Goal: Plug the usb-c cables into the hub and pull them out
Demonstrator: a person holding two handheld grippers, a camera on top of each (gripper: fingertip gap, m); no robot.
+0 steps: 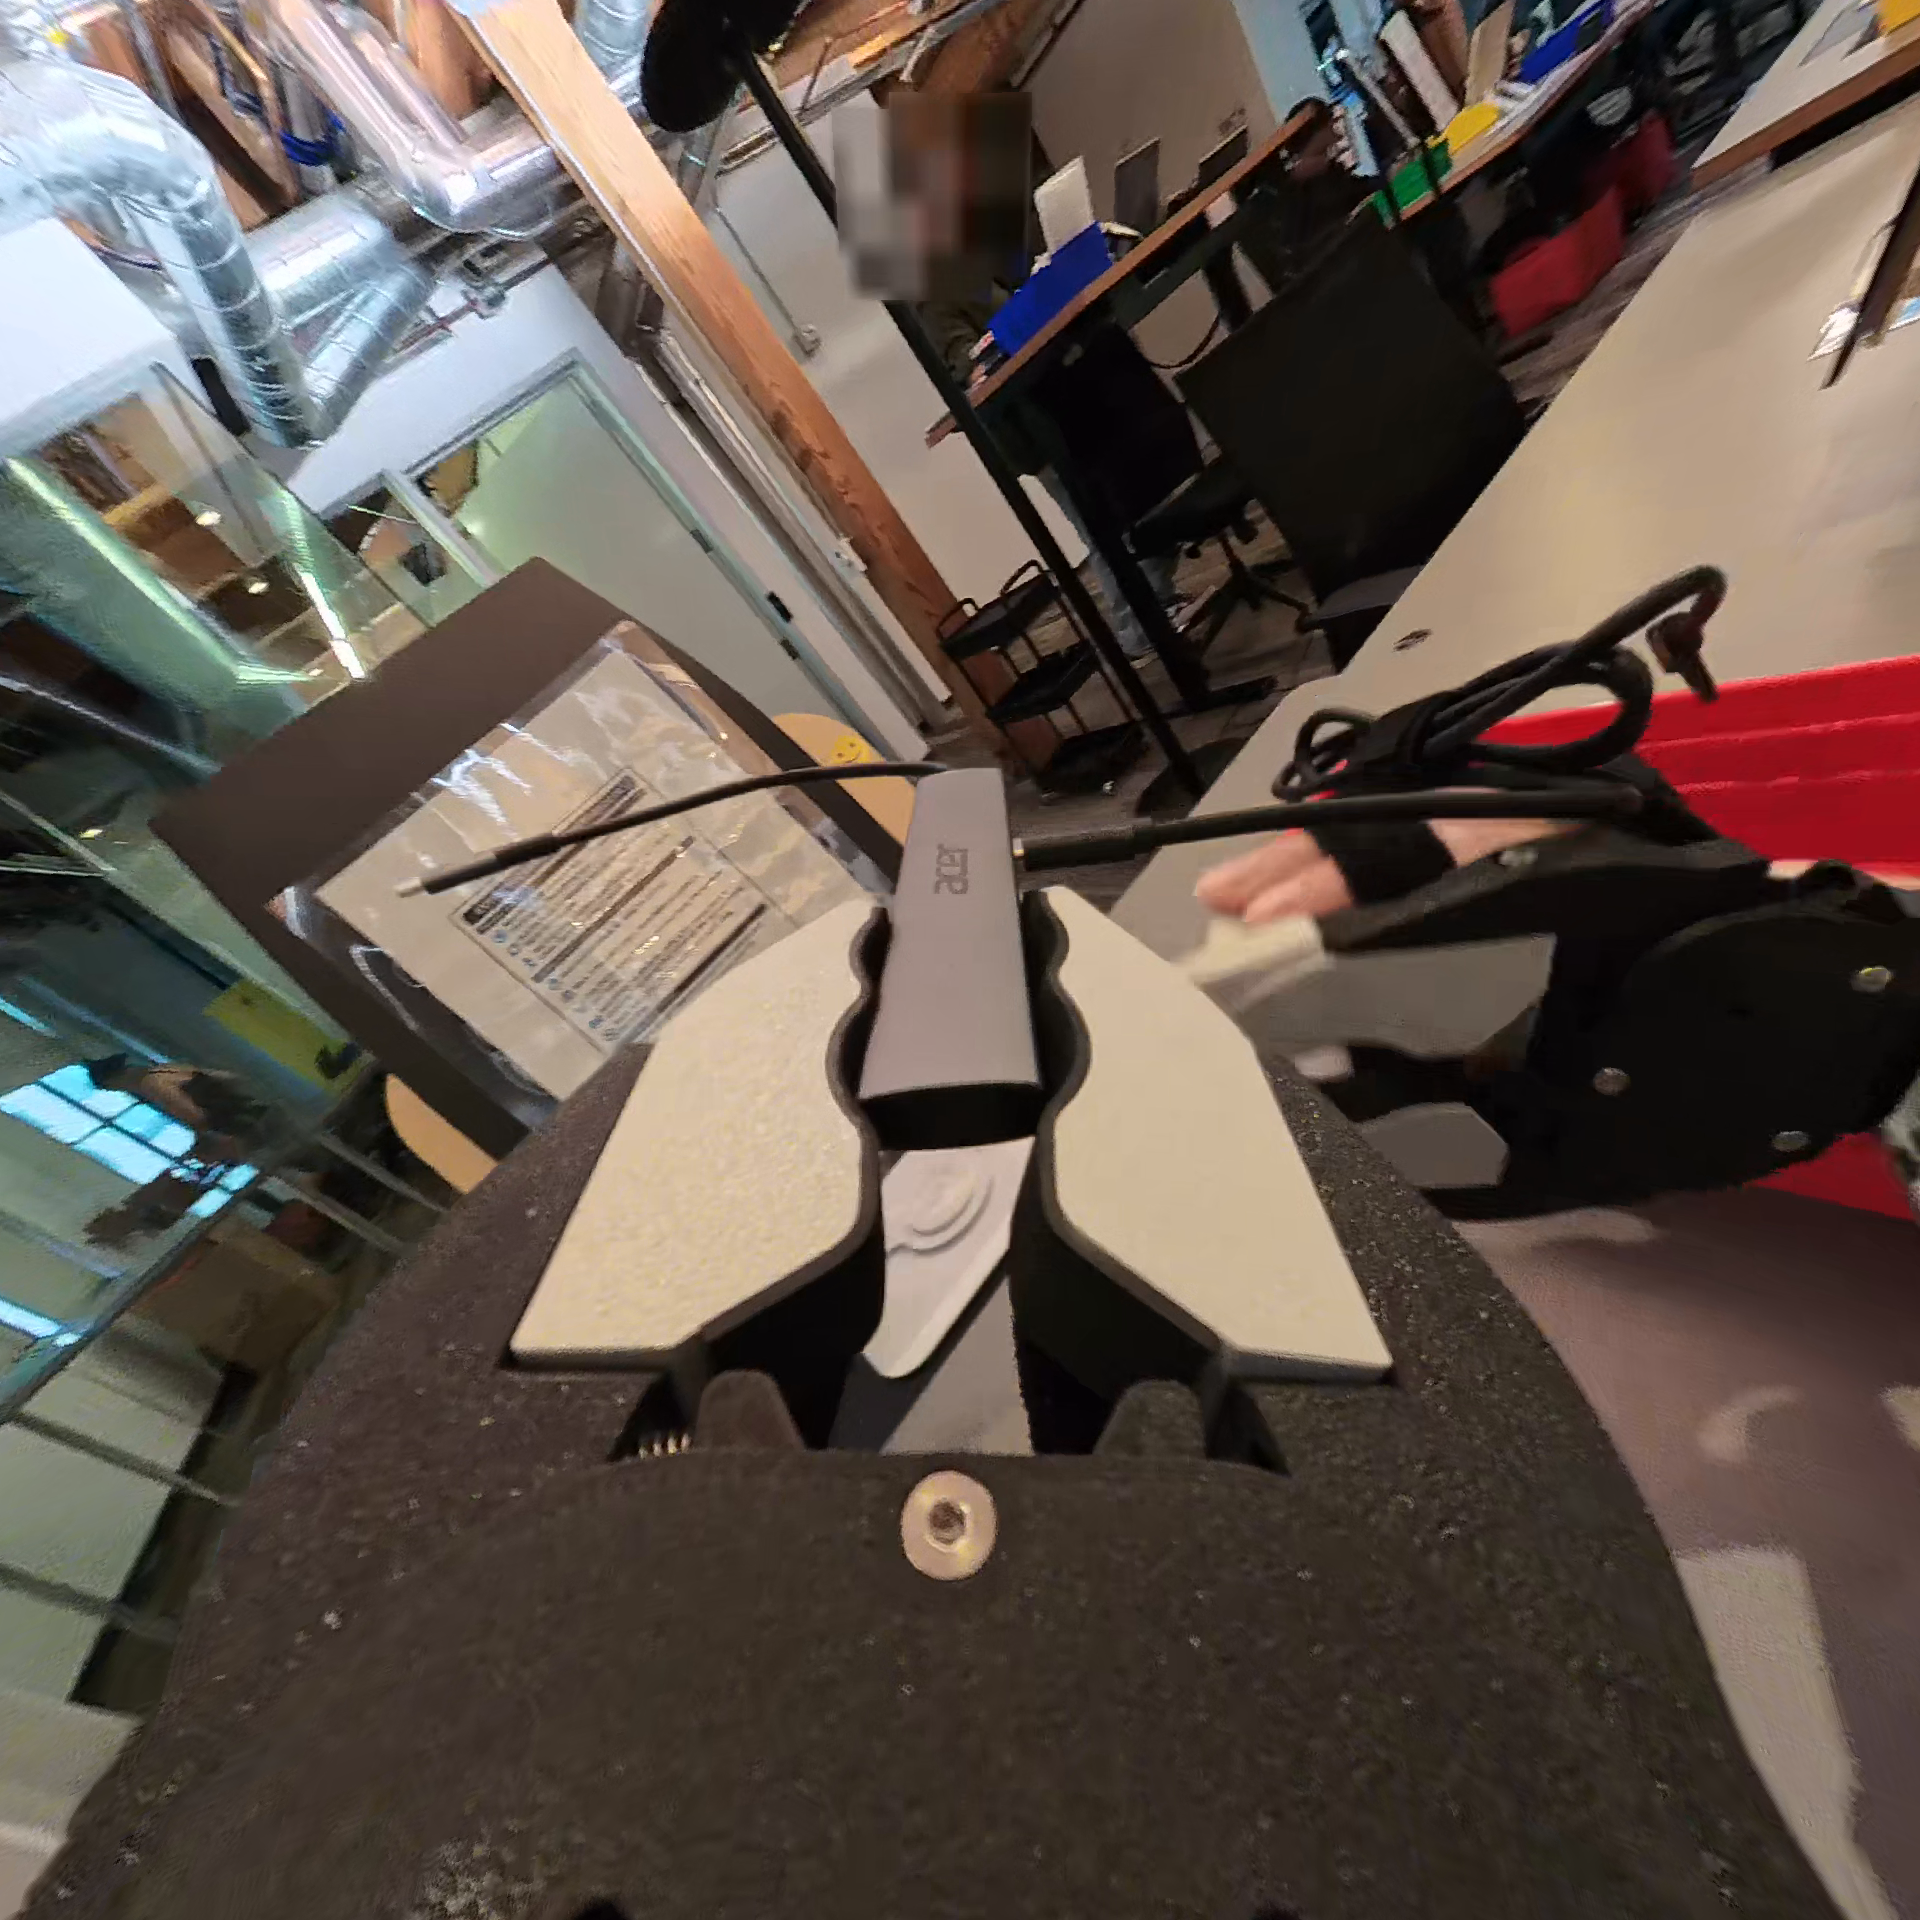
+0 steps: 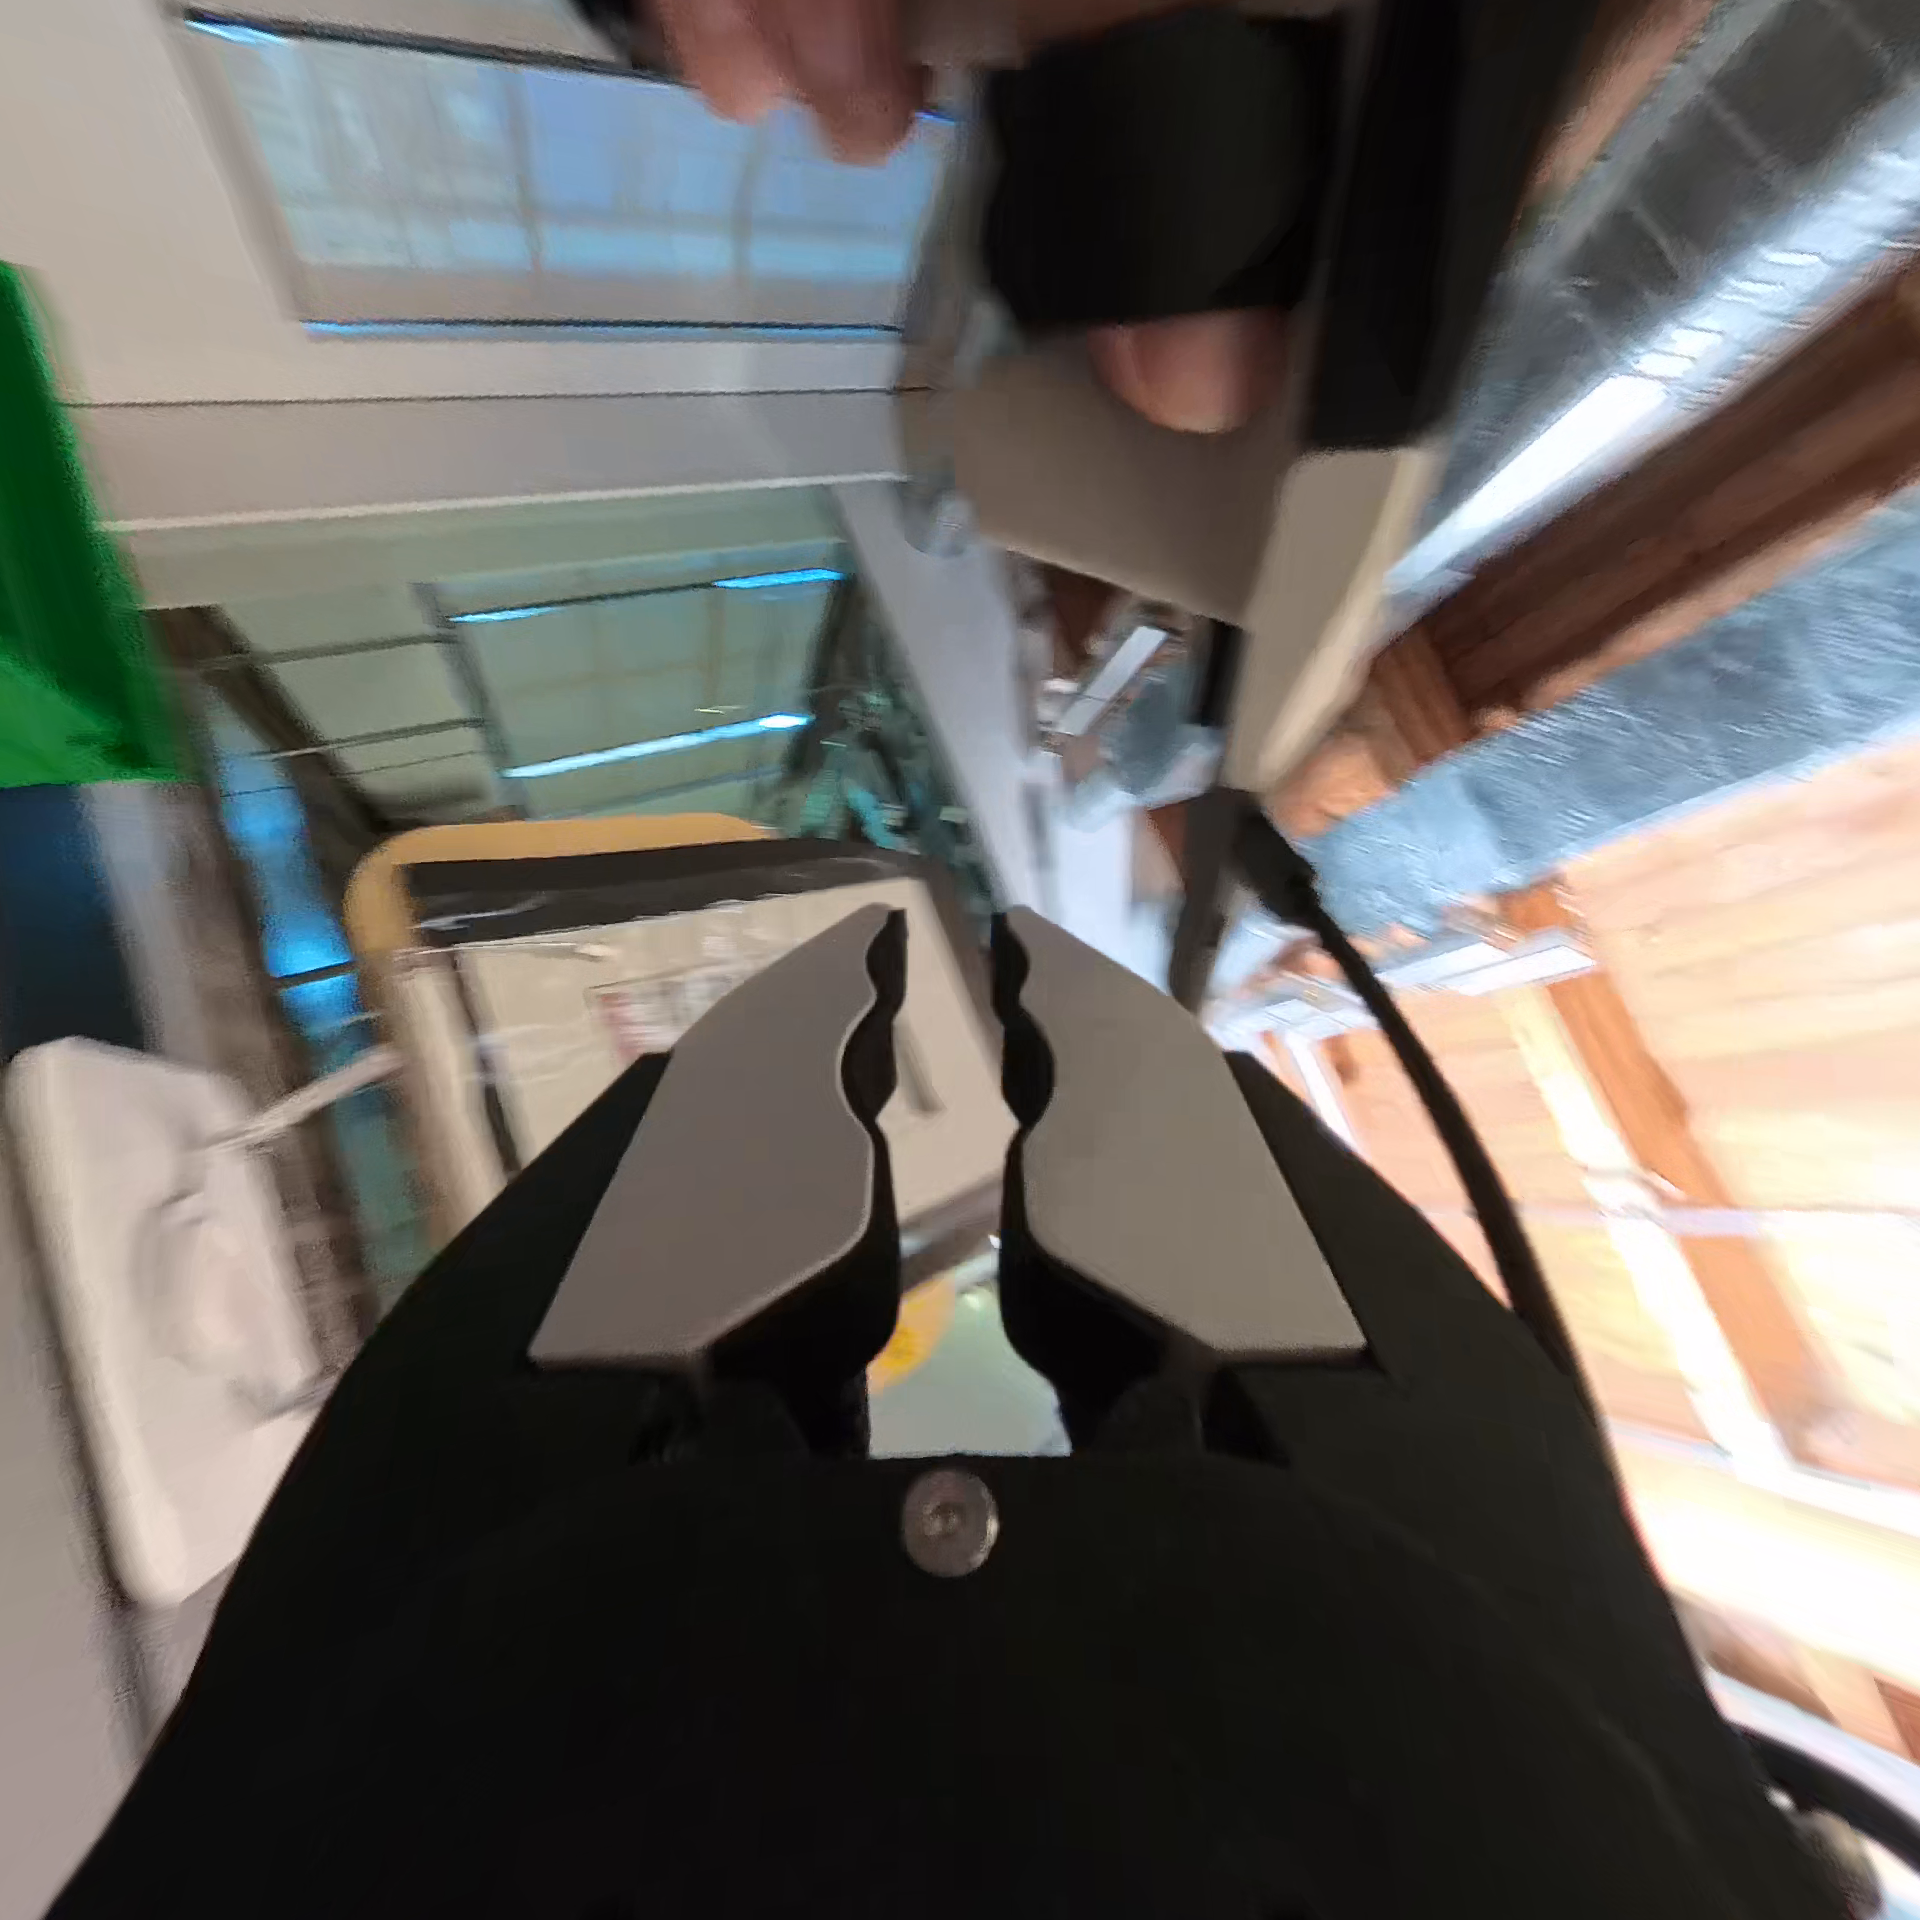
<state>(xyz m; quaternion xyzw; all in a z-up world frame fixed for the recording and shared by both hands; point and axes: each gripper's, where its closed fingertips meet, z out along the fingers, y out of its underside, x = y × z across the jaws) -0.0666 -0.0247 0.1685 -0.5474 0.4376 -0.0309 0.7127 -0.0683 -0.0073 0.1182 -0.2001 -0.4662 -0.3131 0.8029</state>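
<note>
Gripping slim grey hub [image 1: 951, 966] — left tongs [image 1: 951, 925] | right tongs [image 2: 948, 925] parted — empty

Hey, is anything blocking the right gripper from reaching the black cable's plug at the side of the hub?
Nothing visible does. The plug sits at the hub's right edge in open air, and the right gripper, jaws parted and empty, is beside it.
</note>
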